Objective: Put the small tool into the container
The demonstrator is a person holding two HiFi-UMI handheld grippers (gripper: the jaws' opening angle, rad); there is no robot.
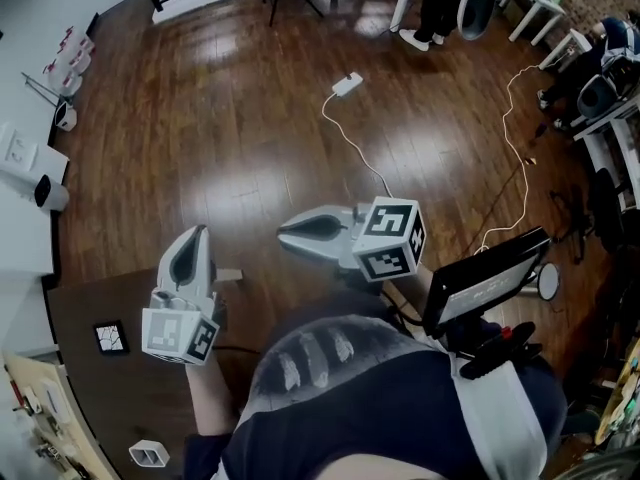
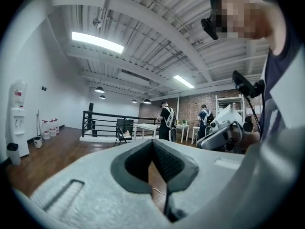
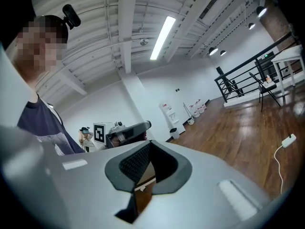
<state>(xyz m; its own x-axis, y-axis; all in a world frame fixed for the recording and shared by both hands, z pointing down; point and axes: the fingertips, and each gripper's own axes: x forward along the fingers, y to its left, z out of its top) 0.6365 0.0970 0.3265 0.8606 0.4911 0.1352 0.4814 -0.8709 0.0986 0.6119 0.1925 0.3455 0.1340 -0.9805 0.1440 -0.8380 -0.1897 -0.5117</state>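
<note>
Both grippers are held up in front of the person's chest, over the wood floor and pointing roughly level. My left gripper has its jaws closed together with nothing between them. My right gripper points left across the view, and its jaws also meet with nothing in them. A small white open container sits on the dark table at the lower left, well behind and below both grippers. I see no small tool that I can identify. Each gripper view shows the other gripper off to one side.
A black square tile lies on the dark table. A white cable with an adapter runs across the floor. A black screen on a stand is at the right. Railing, a chair, white tables and standing people are far off.
</note>
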